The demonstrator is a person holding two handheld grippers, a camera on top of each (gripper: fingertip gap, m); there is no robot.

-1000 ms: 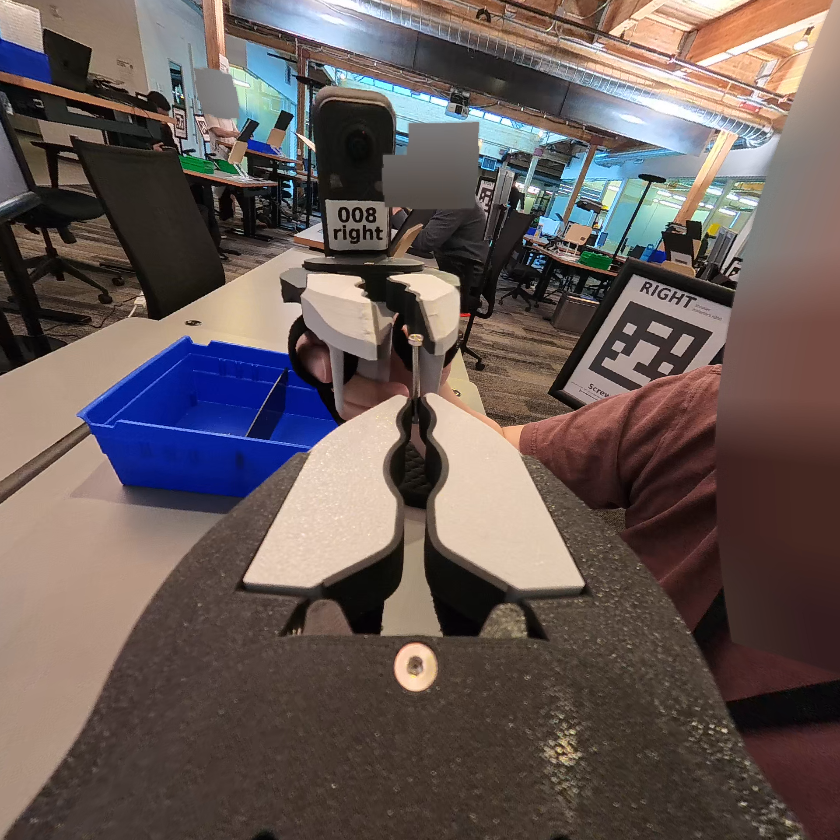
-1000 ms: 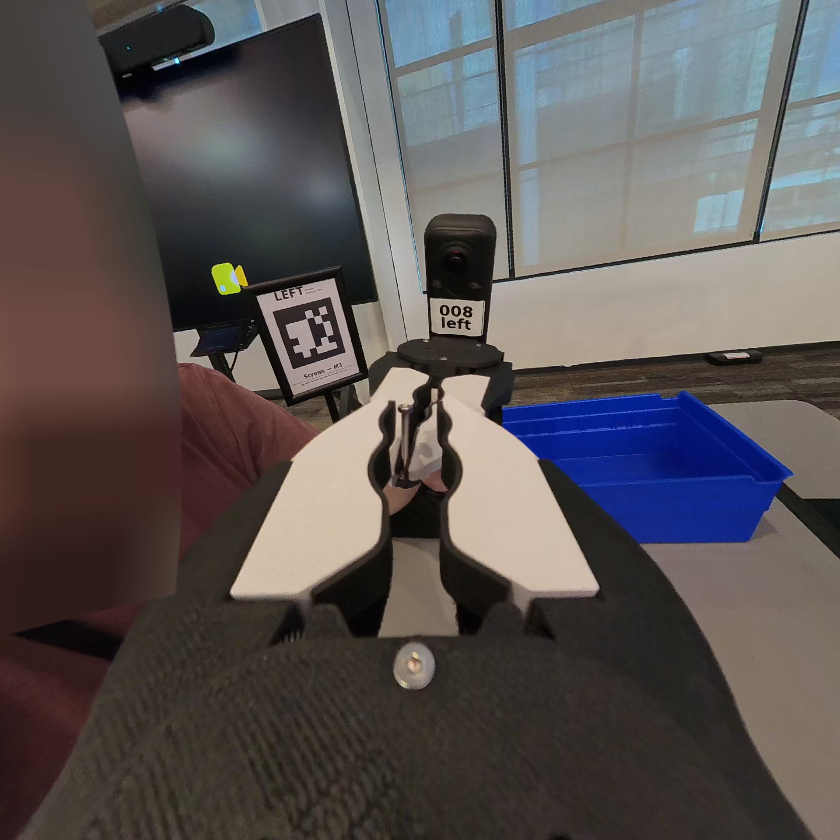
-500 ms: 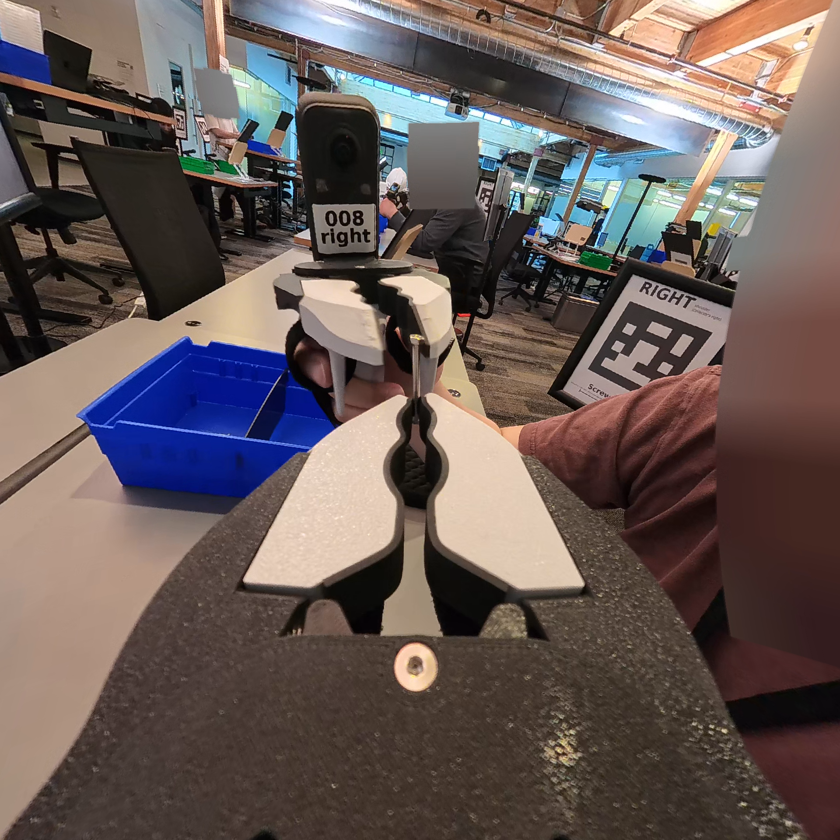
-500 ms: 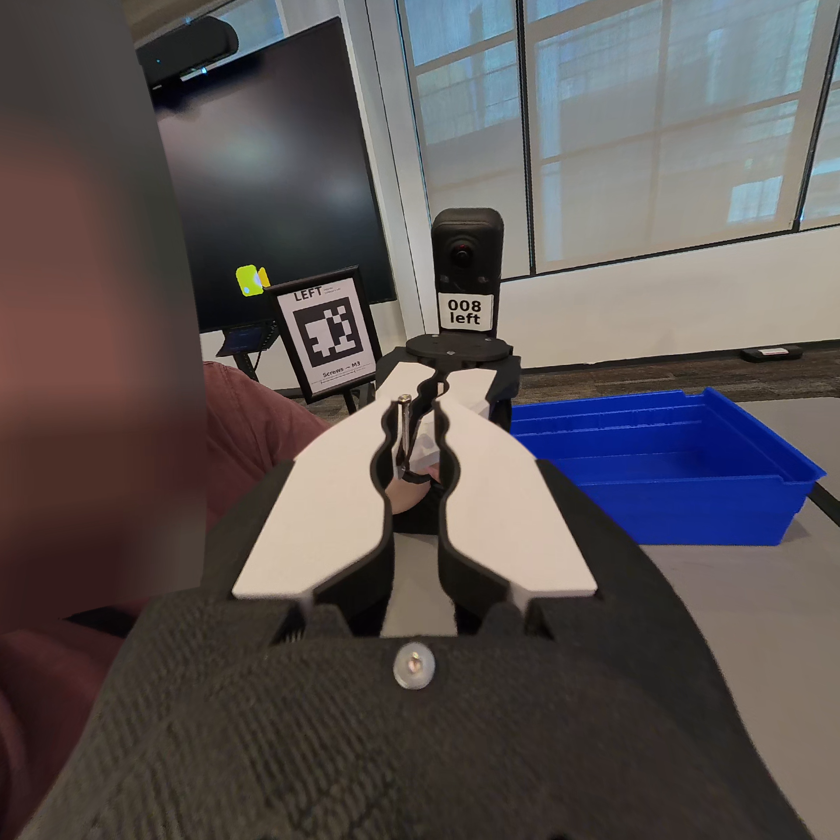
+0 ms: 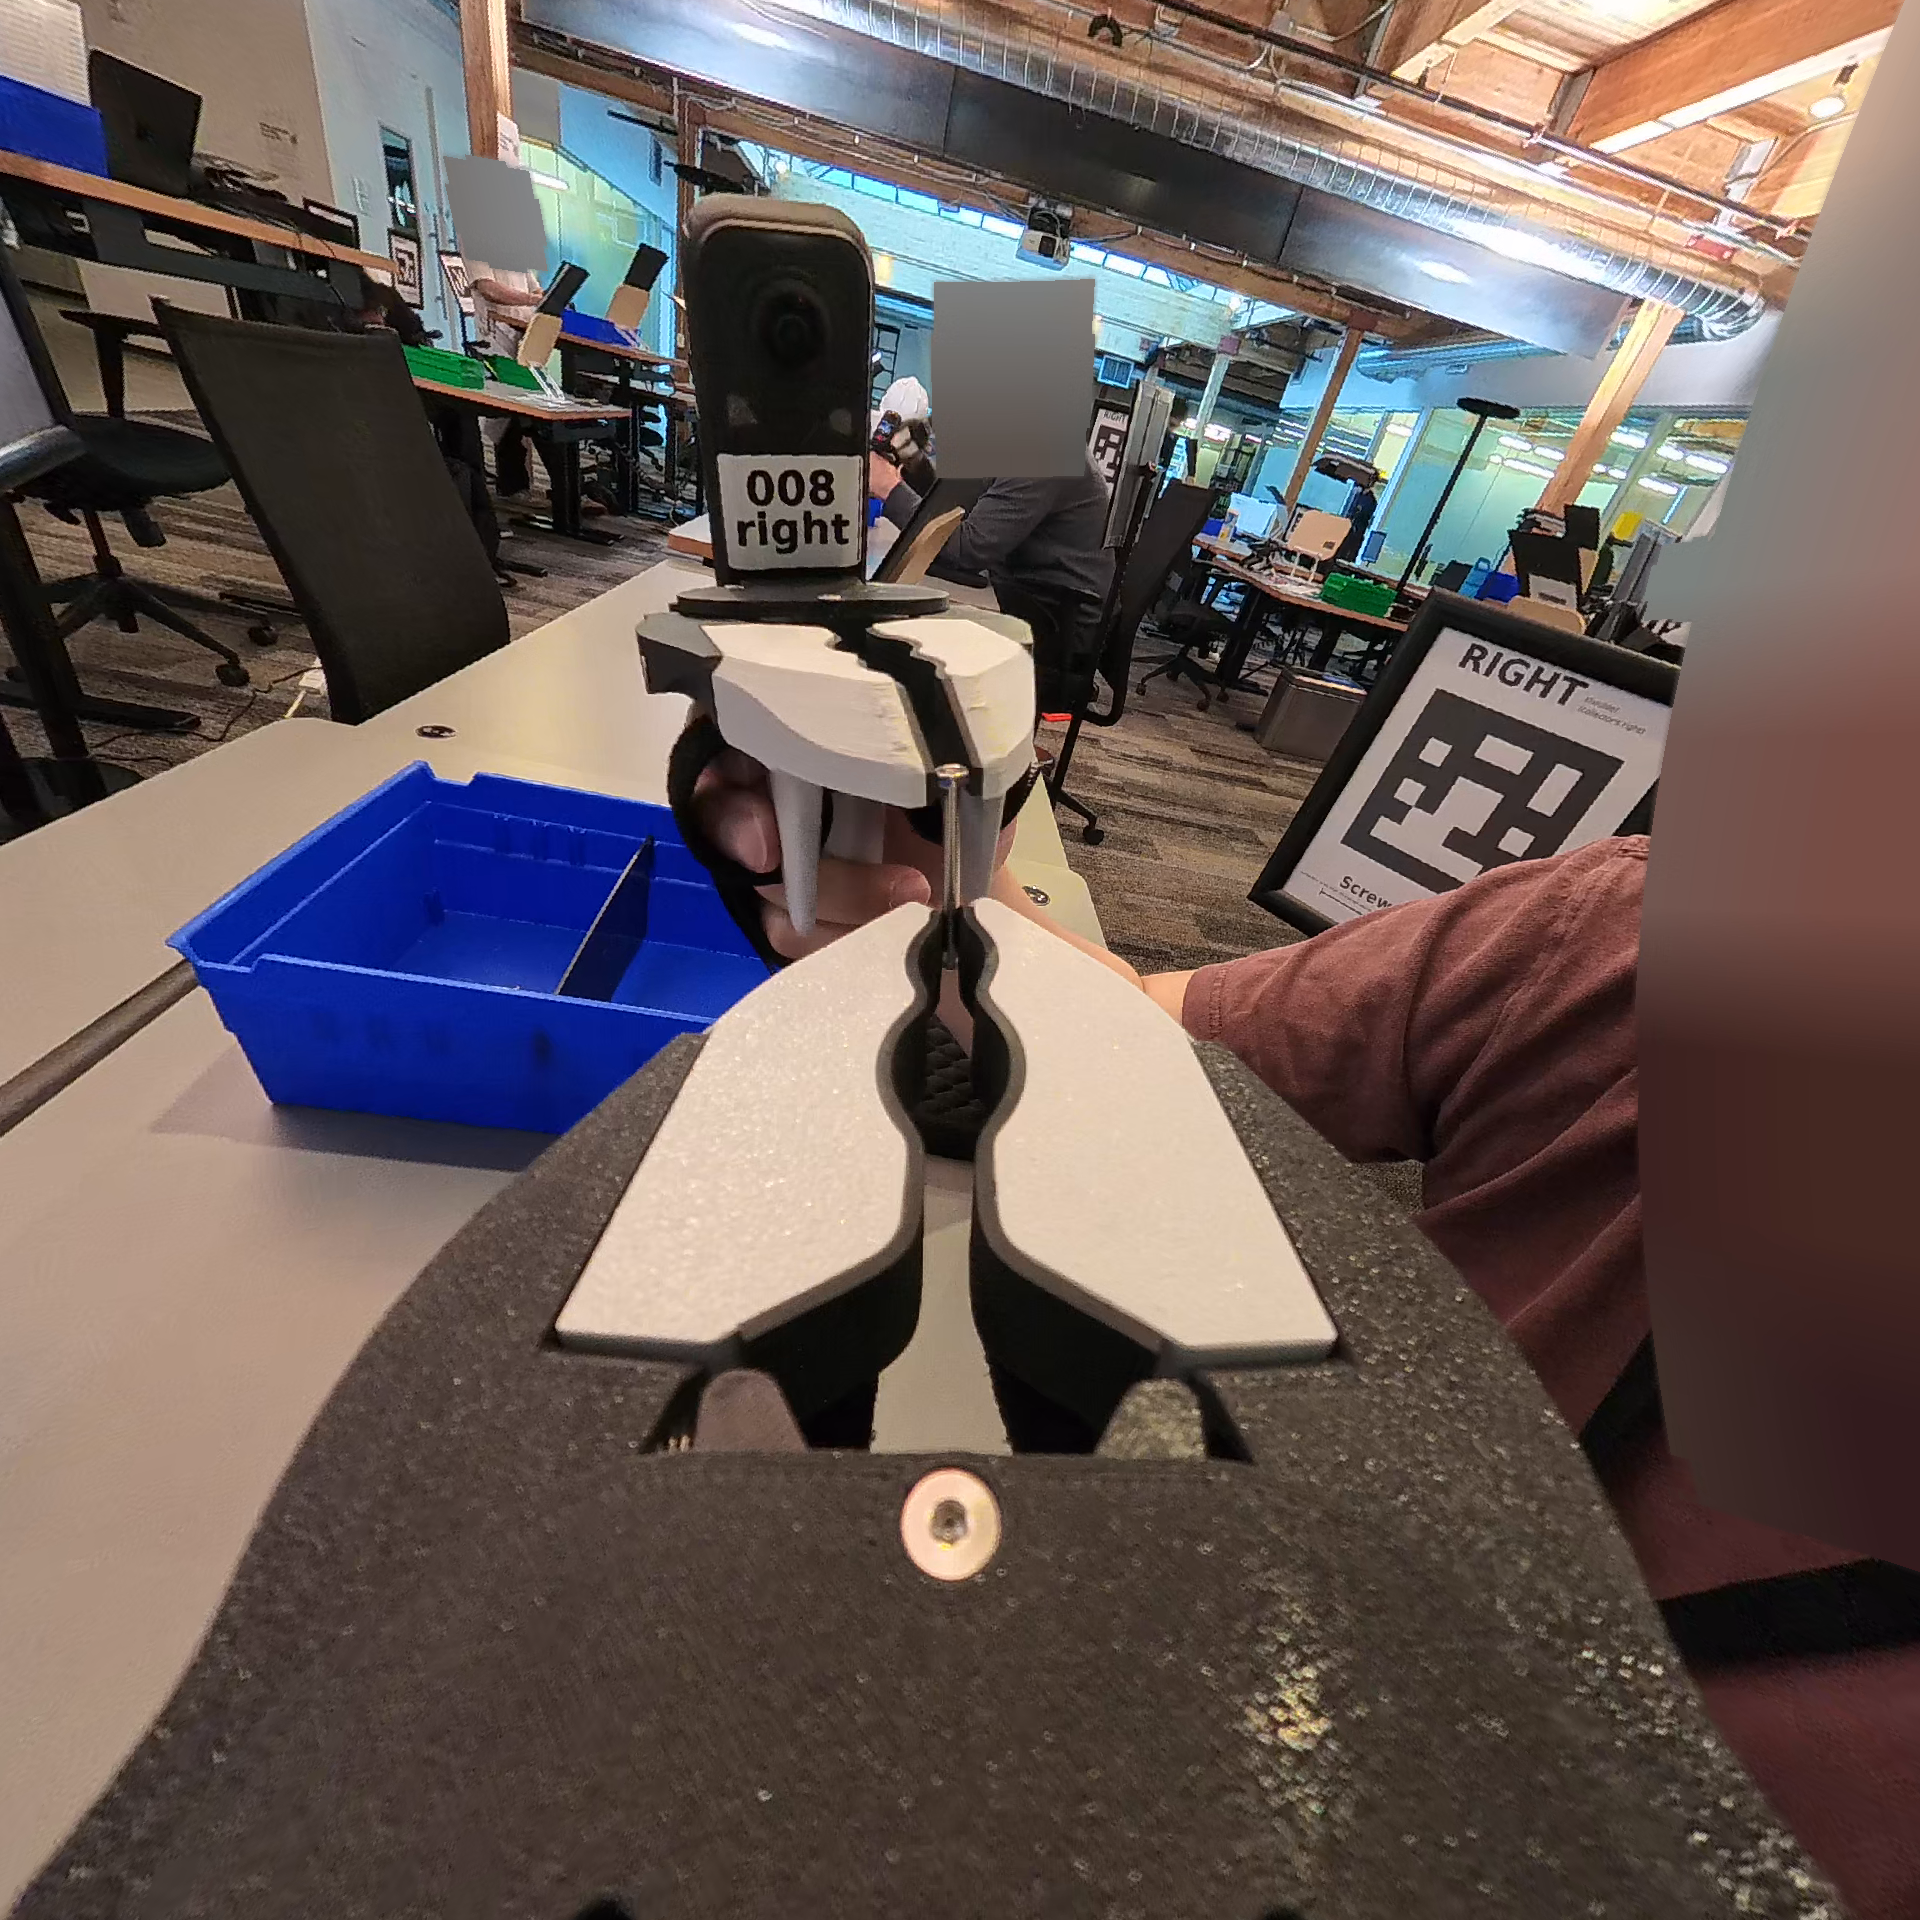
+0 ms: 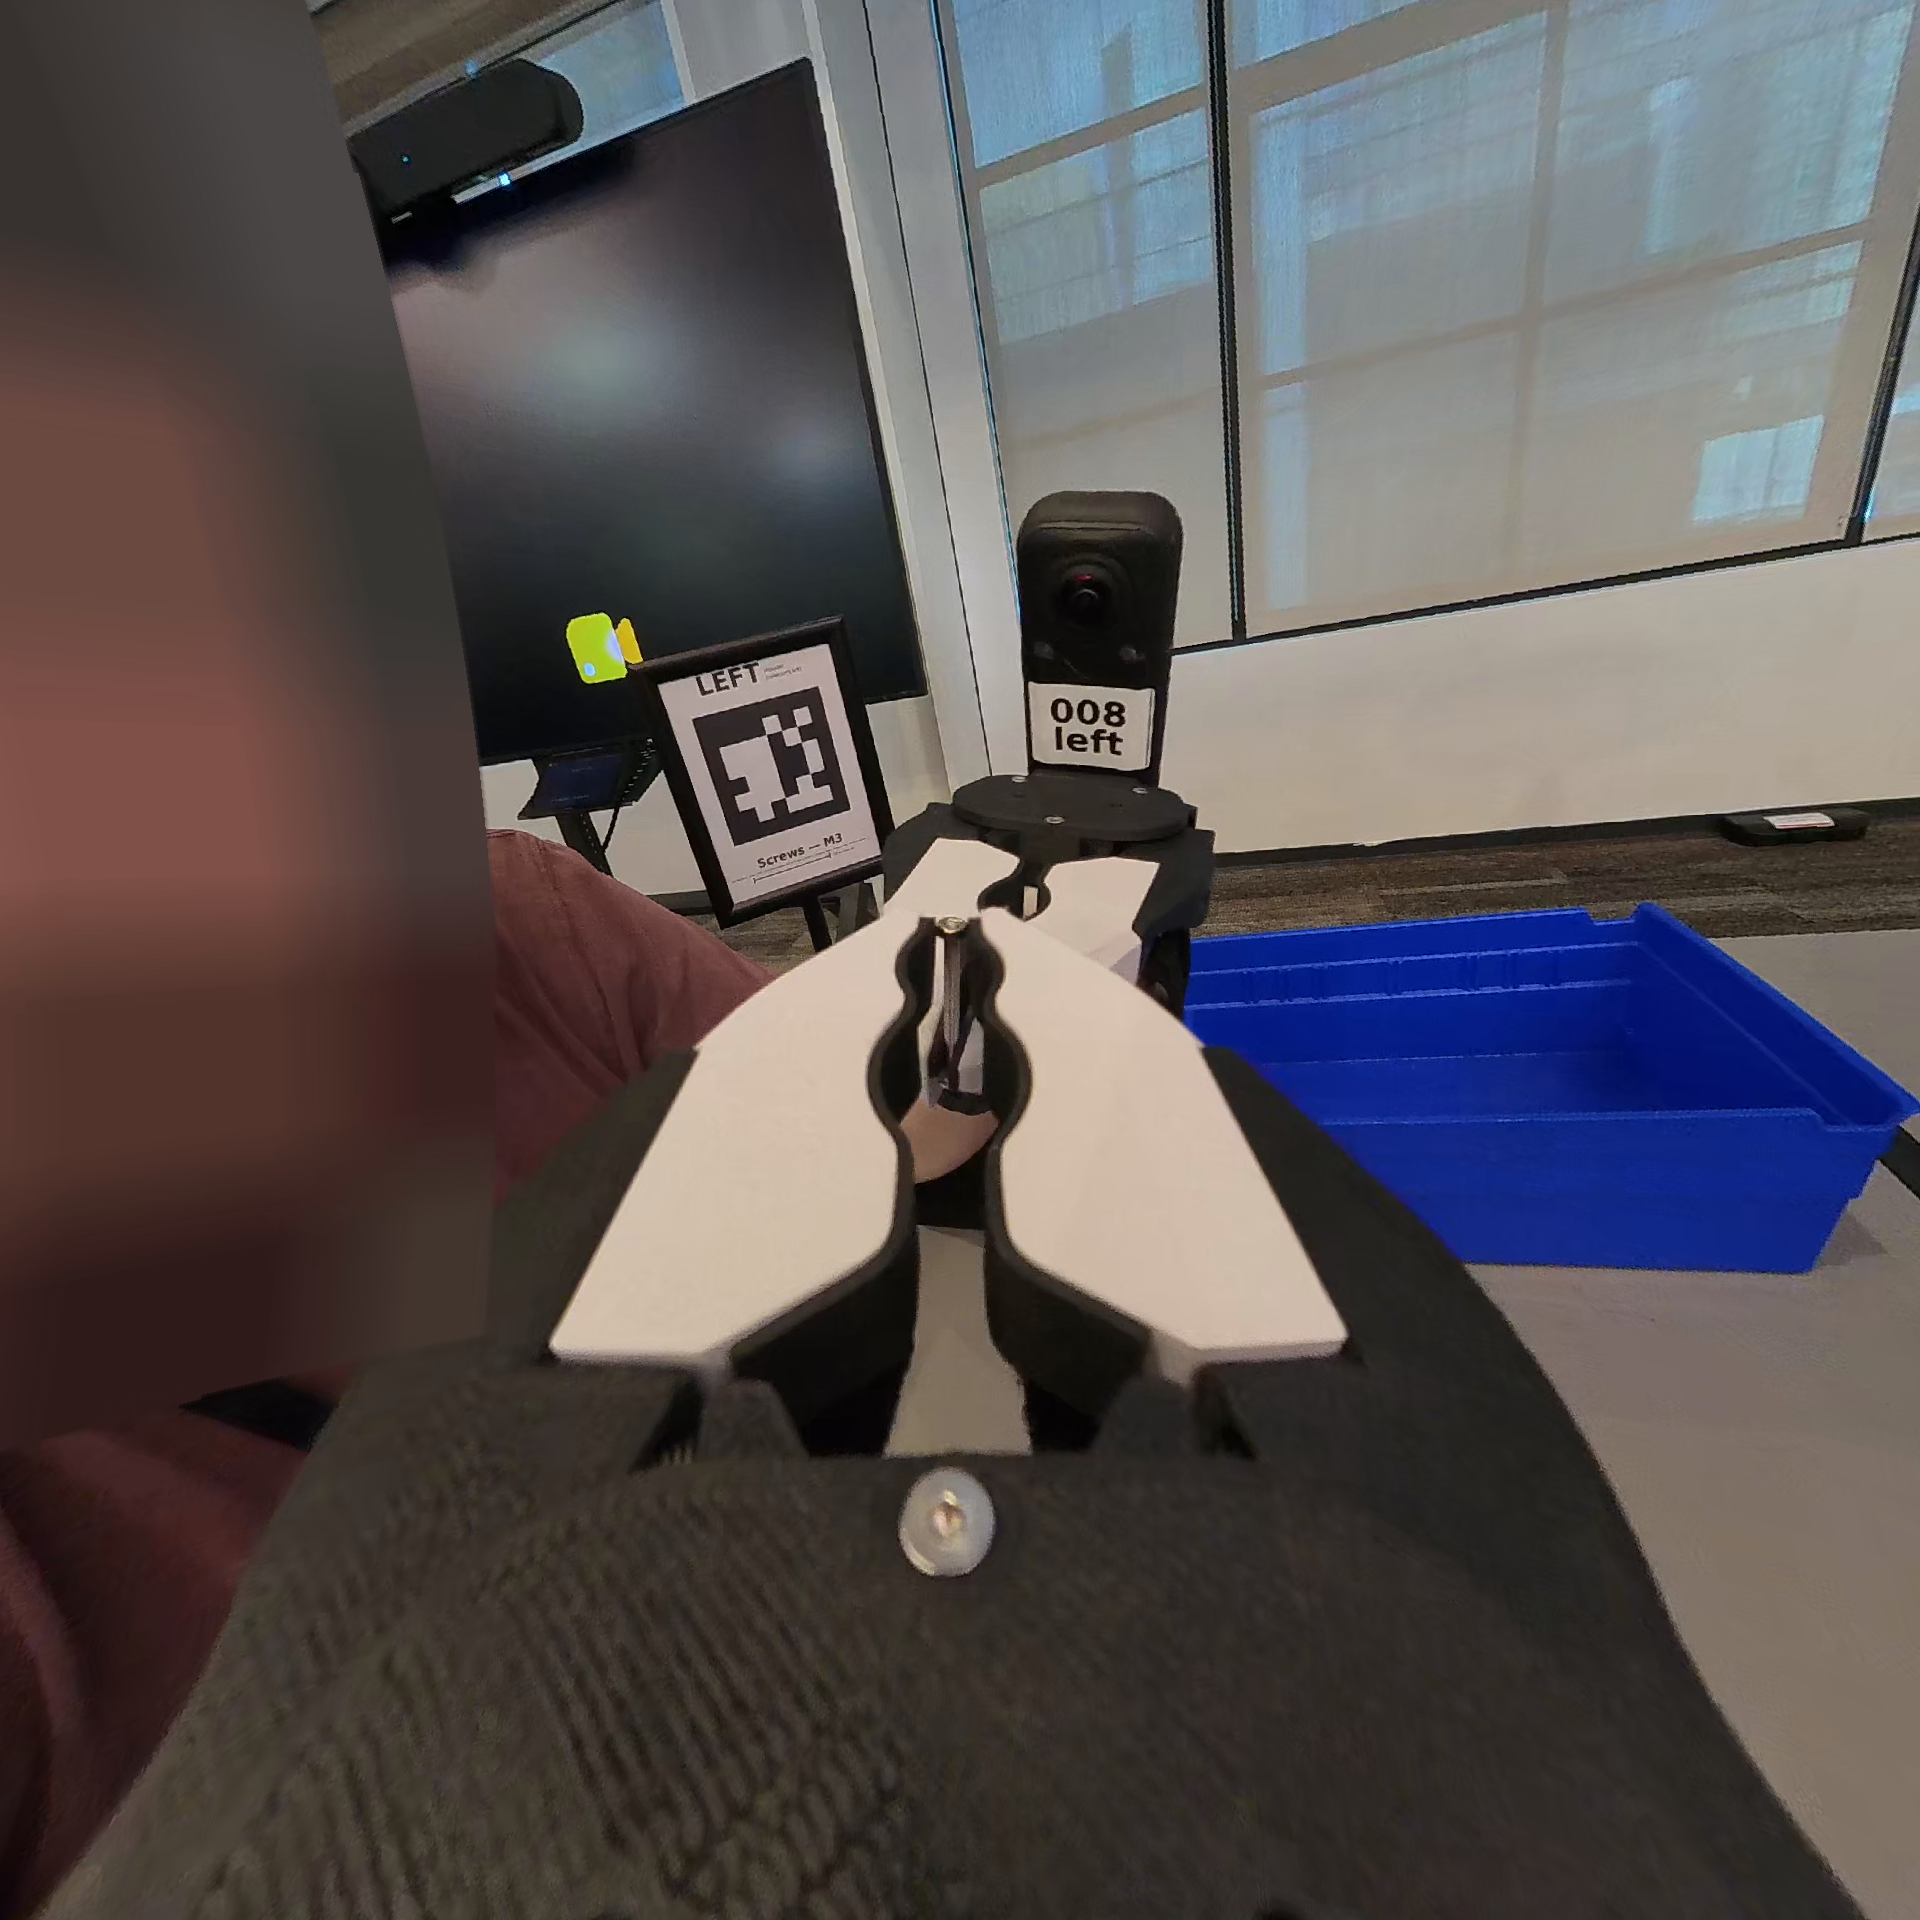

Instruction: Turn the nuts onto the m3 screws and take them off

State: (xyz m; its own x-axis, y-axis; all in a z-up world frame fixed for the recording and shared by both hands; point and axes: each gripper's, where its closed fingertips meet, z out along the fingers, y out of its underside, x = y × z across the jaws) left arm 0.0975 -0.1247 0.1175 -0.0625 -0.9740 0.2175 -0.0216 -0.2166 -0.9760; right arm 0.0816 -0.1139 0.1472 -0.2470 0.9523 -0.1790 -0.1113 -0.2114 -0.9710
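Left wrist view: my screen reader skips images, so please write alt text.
Left tongs shut on a thin upright screw, whose head touches the right tongs facing them. A blue bin sits on the grey table.

Showing: two grippers, left gripper [image 5: 948, 920] and right gripper [image 6: 951, 928]; one screw [image 5: 950, 862]; one blue bin [image 5: 343, 1003]; two framed marker signs [image 5: 1475, 790] [image 6: 774, 769].
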